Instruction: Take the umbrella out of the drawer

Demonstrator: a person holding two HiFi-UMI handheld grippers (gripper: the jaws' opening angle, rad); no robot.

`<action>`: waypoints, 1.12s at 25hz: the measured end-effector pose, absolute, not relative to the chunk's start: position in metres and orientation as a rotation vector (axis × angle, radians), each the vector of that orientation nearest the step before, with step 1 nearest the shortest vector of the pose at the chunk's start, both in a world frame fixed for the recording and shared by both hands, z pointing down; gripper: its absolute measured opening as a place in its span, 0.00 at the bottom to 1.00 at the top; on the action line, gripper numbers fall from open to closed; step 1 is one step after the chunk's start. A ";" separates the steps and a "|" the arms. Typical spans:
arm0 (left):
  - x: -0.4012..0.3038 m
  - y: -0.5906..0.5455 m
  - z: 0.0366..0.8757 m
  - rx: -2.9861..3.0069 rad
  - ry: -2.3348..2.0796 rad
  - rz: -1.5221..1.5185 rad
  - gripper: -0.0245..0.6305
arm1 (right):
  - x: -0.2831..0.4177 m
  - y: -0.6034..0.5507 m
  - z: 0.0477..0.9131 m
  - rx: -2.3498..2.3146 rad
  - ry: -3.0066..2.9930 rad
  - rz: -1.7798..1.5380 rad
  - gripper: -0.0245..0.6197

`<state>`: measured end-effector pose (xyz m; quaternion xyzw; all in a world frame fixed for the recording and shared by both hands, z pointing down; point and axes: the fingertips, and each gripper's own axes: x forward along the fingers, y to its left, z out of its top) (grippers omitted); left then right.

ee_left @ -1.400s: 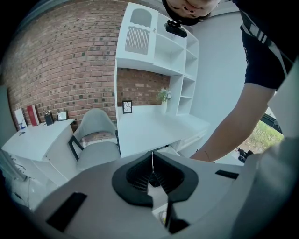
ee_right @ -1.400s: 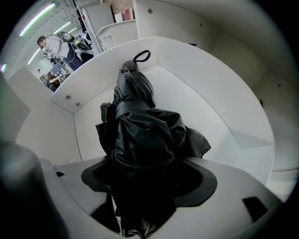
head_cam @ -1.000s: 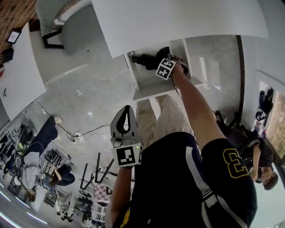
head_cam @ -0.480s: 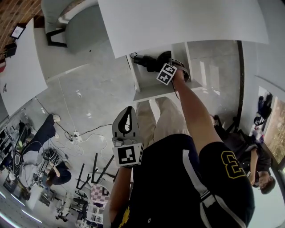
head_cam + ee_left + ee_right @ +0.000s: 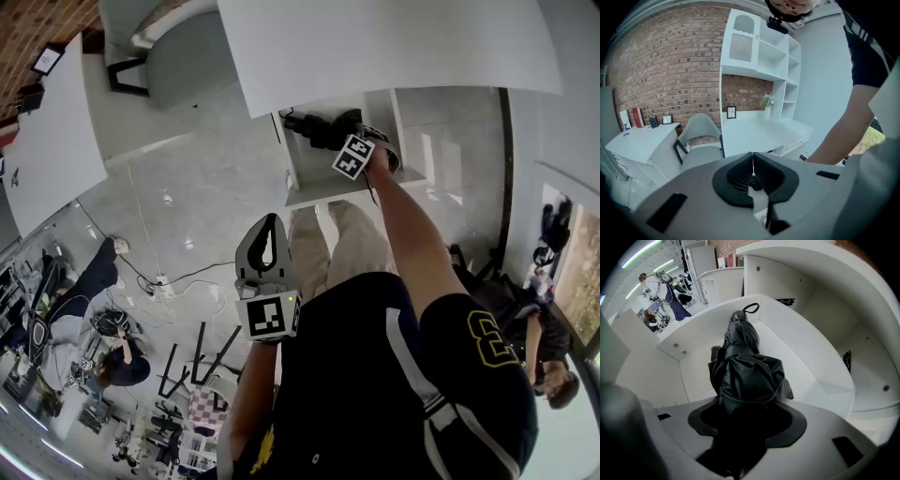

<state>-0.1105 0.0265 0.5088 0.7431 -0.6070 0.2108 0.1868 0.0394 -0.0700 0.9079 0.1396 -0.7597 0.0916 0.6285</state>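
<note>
A folded black umbrella (image 5: 309, 125) lies in the open white drawer (image 5: 349, 193) under the white desk top. Its strap end (image 5: 751, 308) points toward the drawer's far corner. My right gripper (image 5: 330, 133) reaches steeply down into the drawer. Its jaws are closing, and the umbrella's bunched fabric (image 5: 743, 369) fills the gap between them (image 5: 740, 411). My left gripper (image 5: 270, 223) hangs over the floor in front of the person's legs, away from the drawer. It is shut with nothing in it, its tips (image 5: 753, 155) meeting.
The drawer's white walls (image 5: 806, 357) stand close on both sides of the umbrella. A grey chair (image 5: 173, 56) stands left of the desk, and a second white desk (image 5: 52, 141) is at far left. Cables lie on the grey floor (image 5: 187, 216). People sit at lower left and right.
My right gripper has stayed at the umbrella in the drawer, rising only slightly. My left gripper has kept its place. The head view has shifted a little.
</note>
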 end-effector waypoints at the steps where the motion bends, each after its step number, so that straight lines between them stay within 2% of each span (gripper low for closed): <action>1: -0.111 0.026 0.506 2.094 -1.715 0.589 0.07 | 0.040 -0.070 0.905 0.316 -1.743 0.207 0.44; 15: -0.129 0.026 0.455 2.123 -1.743 0.517 0.07 | 0.038 -0.052 0.835 0.327 -1.749 0.256 0.44; 19: -0.133 0.026 0.444 2.146 -1.746 0.515 0.07 | 0.045 -0.038 0.818 0.451 -1.757 0.401 0.43; 28: -0.132 0.013 0.411 2.267 -1.758 0.473 0.07 | 0.042 -0.033 0.789 0.553 -1.774 0.457 0.43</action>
